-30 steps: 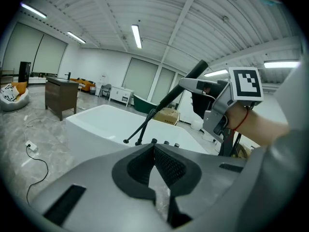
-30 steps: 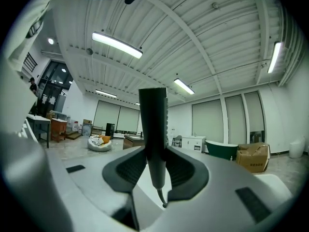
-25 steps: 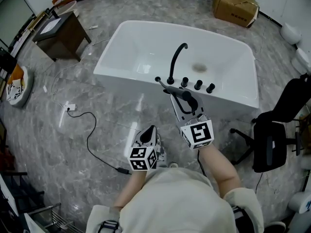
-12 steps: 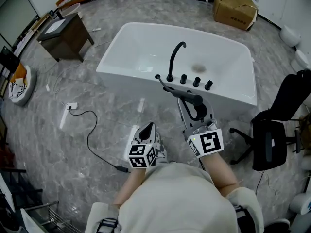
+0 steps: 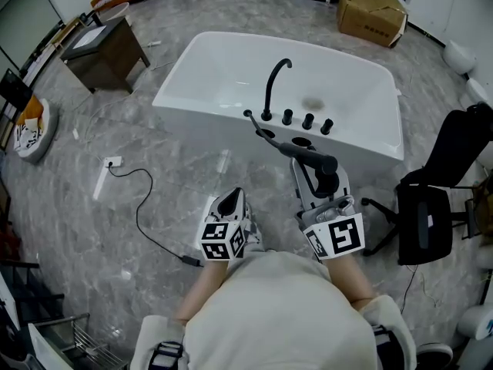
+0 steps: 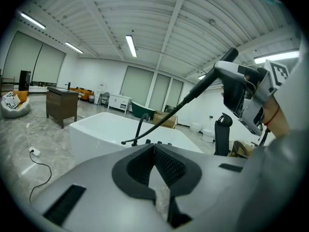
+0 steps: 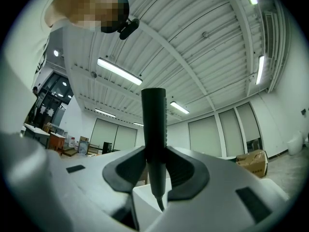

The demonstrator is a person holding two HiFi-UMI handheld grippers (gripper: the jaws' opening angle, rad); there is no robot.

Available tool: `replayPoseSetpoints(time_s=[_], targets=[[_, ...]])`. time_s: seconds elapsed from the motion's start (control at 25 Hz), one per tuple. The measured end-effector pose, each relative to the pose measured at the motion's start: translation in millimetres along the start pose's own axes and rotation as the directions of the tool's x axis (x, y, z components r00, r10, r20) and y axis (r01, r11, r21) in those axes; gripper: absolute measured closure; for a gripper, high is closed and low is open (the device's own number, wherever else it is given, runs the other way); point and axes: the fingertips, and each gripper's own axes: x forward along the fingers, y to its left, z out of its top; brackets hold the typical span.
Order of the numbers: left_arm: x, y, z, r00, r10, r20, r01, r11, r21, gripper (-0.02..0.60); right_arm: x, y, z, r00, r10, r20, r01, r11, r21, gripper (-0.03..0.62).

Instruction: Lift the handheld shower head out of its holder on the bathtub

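The black handheld shower head (image 5: pixel 316 159) is off the white bathtub (image 5: pixel 200 75) rim, held out over the floor in front of it. My right gripper (image 5: pixel 320 173) is shut on its handle (image 7: pixel 154 144), which stands upright between the pads. Its thin black hose (image 5: pixel 266 136) trails back to the rim beside the curved black faucet (image 5: pixel 276 83) and knobs (image 5: pixel 306 120). My left gripper (image 5: pixel 233 200) hangs lower left, shut and holding nothing (image 6: pixel 154 151). In the left gripper view the shower head (image 6: pixel 231 57) sits high, with the right gripper (image 6: pixel 246 93) on it.
A black office chair (image 5: pixel 431 222) stands close on the right. A dark wooden cabinet (image 5: pixel 104 52) is at the far left, a cardboard box (image 5: pixel 371 10) behind the tub. A black cable (image 5: pixel 142 206) and white socket (image 5: pixel 112 162) lie on the marble floor.
My right gripper has drawn back toward me and risen with the shower head, pulling the hose out from the tub rim. The left gripper drifted slightly.
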Motion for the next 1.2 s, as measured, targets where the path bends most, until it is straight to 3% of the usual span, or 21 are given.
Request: replayPoseSetpoints(time_s=[0.44, 1.2], targets=[[-7.8, -11.6, -2.6, 1.0, -0.007, 0.007, 0.007, 1.0, 0.014, 0.56, -36.1, -2.6, 23.2, 0.998, -0.02, 0.052, 0.019, 1.0, 0.021, 0.456], [-7.5, -13.1, -2.8, 1.0, -0.012, -0.002, 0.012, 1.0, 0.021, 0.56, -36.2, -7.5, 14.8, 0.999, -0.032, 0.029, 0.031, 0.999, 0.032, 0.456]])
